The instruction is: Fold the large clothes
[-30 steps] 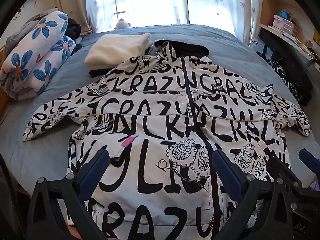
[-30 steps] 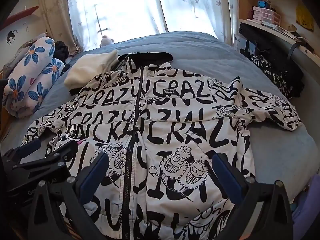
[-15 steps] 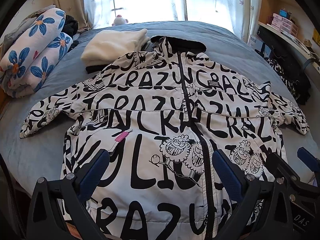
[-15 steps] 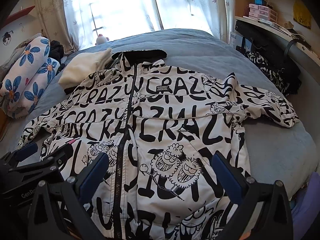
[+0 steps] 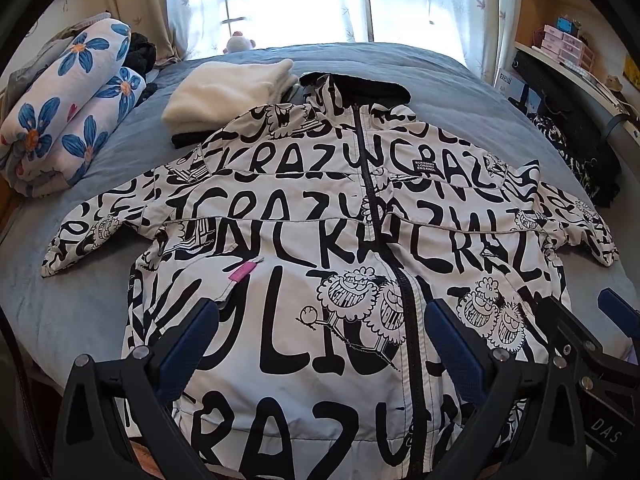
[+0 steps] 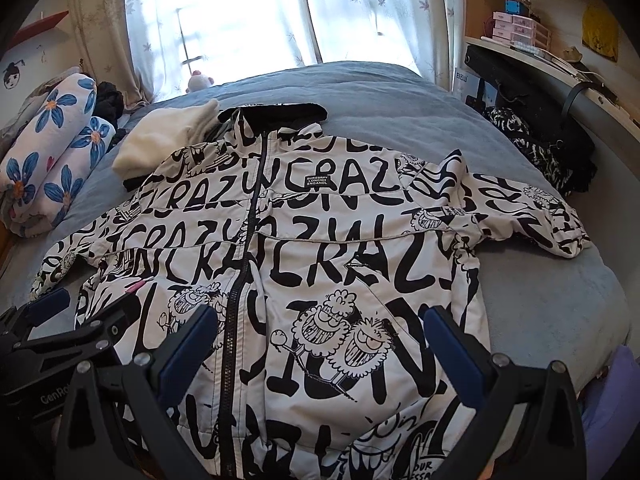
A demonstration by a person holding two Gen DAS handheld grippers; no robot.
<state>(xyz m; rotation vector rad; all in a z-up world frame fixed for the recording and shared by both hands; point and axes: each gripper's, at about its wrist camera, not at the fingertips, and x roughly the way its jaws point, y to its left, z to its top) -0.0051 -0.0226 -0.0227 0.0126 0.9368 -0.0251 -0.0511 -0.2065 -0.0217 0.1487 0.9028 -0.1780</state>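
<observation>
A white jacket (image 5: pixel 320 240) with black lettering and cartoon faces lies flat, front up and zipped, on a blue-grey bed (image 5: pixel 80 304); it also shows in the right wrist view (image 6: pixel 320 260). Both sleeves are spread outward. My left gripper (image 5: pixel 320 344) is open and empty, above the jacket's lower left front. My right gripper (image 6: pixel 320 344) is open and empty, above the lower right front. Each gripper shows at the edge of the other's view, the right (image 5: pixel 580 344) and the left (image 6: pixel 72 332). The hem is hidden below the frames.
A folded white garment (image 5: pixel 224 92) lies by the jacket's left shoulder. A rolled blue-flowered quilt (image 5: pixel 64 120) lies at the left bed edge. A dark bag and patterned clothes (image 5: pixel 568 136) lie at the right edge, under shelves (image 6: pixel 540 40). A curtained window (image 5: pixel 320 0) is behind the bed.
Both grippers have drawn back and up a little, so more of the jacket and bed shows. Both stayed open. The jacket has not moved.
</observation>
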